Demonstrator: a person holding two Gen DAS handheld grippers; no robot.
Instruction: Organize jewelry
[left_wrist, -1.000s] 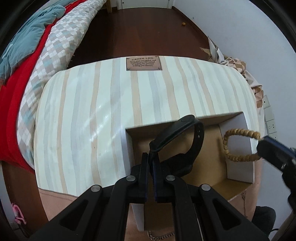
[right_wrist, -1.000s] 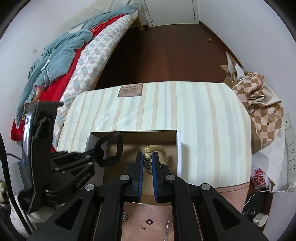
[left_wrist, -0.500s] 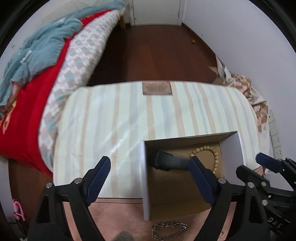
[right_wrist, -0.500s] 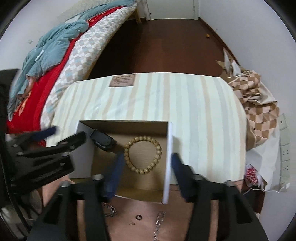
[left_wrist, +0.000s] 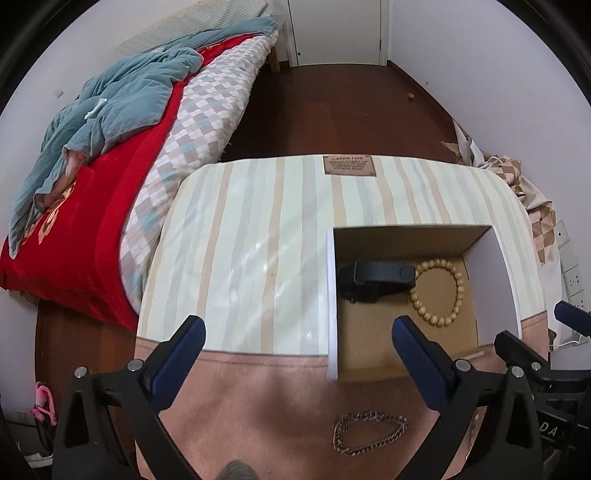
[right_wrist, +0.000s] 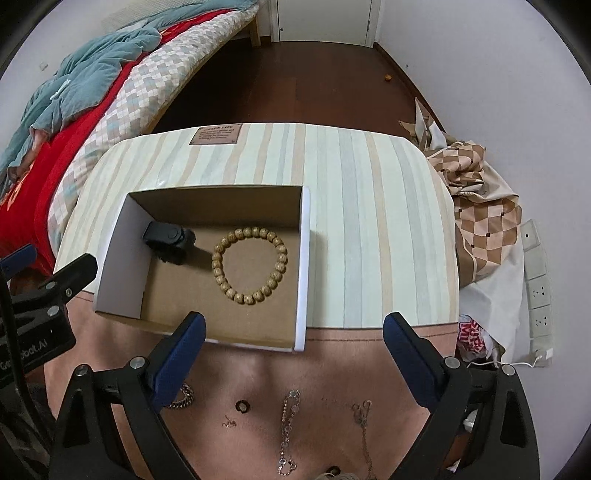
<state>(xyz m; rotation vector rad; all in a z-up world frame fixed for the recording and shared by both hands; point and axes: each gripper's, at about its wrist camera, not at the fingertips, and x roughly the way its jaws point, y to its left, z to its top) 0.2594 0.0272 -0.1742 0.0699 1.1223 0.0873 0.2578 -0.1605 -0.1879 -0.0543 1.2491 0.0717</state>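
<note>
Striped table (right_wrist: 369, 221), box (right_wrist: 303, 266), beaded bracelet (right_wrist: 250, 265), loose chains (right_wrist: 288, 432)

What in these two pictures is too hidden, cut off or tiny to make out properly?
- Chain bracelet, right wrist view: mostly behind the right gripper's finger.
- Thin chain, same view: links too fine to read.
- Small ring and the bits near it, same view: too small to identify.
- Black band in the box, left wrist view: lies folded, its underside hidden.
- Plaque text: too small.

Tan beaded bracelet (right_wrist: 249, 265) and black band (right_wrist: 168, 240) (matte) in brown box (right_wrist: 221, 206) on striped cloth (right_wrist: 369, 221).
</note>
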